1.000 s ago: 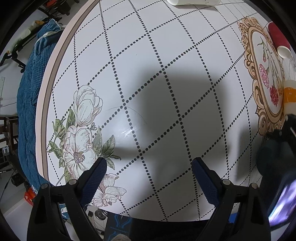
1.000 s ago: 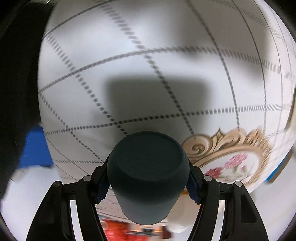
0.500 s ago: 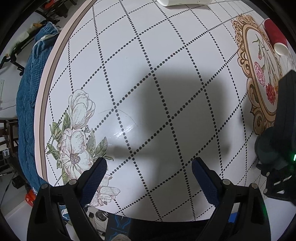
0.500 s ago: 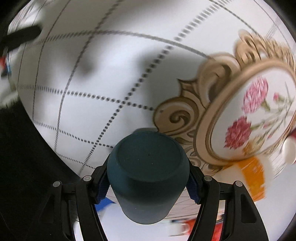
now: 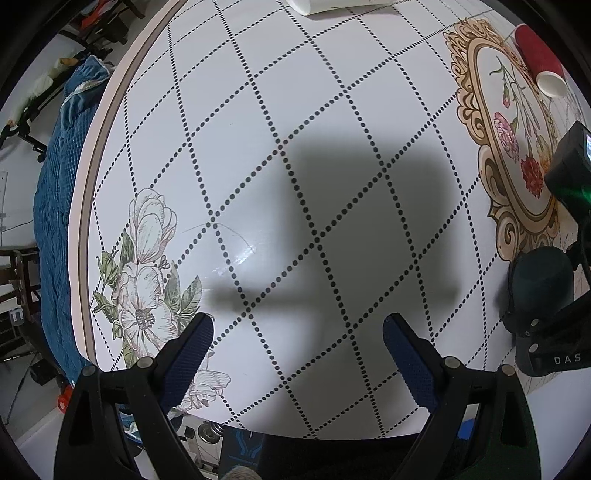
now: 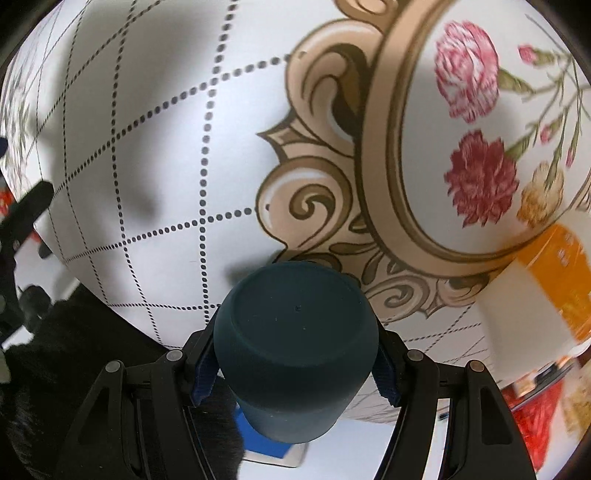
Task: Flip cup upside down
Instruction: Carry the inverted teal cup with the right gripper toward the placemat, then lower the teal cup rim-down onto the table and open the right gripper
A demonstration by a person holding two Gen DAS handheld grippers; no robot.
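Gripping the dark teal cup (image 6: 295, 343) by its sides, your right gripper (image 6: 295, 369) holds it base-forward over the patterned table (image 6: 155, 110), near the gold scroll frame (image 6: 332, 177). Your left gripper (image 5: 297, 345) hangs spread wide and empty above the dotted grid; a red paper cup (image 5: 539, 61) lies on its side at the far right.

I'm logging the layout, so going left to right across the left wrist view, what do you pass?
Blue quilted fabric → white flower print → white cup lying at the top edge → gold-framed carnation print → red cup on its side; lower right, the dark teal cup in the right gripper.
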